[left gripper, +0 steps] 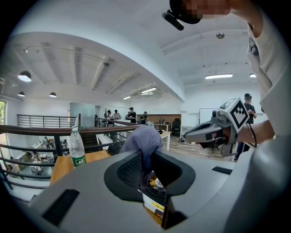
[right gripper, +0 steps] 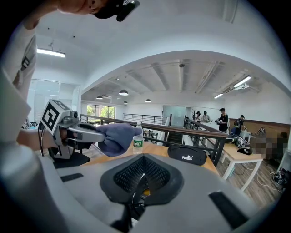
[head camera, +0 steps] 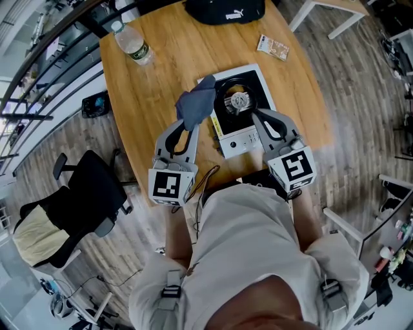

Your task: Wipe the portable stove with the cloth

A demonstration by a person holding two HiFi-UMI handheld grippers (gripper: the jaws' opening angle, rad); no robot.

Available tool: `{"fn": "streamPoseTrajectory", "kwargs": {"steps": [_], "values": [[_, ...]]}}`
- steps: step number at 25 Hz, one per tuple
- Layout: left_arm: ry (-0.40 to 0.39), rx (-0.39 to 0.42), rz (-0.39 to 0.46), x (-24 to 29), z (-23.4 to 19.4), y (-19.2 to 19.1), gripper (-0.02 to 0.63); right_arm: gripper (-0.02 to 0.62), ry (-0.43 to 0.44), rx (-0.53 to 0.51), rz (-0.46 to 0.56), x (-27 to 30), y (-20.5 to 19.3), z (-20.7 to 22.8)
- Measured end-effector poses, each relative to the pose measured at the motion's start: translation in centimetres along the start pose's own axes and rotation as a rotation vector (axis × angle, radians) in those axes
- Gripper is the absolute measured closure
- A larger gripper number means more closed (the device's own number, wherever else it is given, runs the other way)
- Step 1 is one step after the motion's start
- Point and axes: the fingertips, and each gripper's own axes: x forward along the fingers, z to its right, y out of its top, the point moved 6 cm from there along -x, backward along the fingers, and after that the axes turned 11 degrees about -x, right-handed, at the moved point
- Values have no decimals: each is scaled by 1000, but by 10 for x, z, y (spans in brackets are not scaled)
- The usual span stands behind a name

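Wooden desk (head camera: 155, 90) carried the portable stove (head camera: 237, 143); left gripper (head camera: 188, 126) jaws clamped the cloth (head camera: 197, 102), right gripper (head camera: 257, 115) jaws pressed together, empty.

Daylight is coming through windows (right gripper: 101, 111) at the far end of an open-plan loft office, where strip lights (left gripper: 218, 76) are glowing under a white vaulted ceiling (right gripper: 182, 41). A wooden counter (head camera: 148, 97) is standing on a grey-brown plank floor (head camera: 361, 97), with a black office chair (head camera: 84, 193) sitting at its 8 o'clock and a white-legged table (head camera: 303, 16) at its 1 o'clock. A dark railing (left gripper: 41, 130) is running alongside, and people (left gripper: 132, 113) are standing beyond it.
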Motion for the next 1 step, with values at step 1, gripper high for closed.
{"fn": "streamPoseTrajectory", "kwargs": {"steps": [1], "values": [[-1, 0, 1, -1, 1, 0, 531, 577, 1, -2, 4, -1, 1, -1]]}}
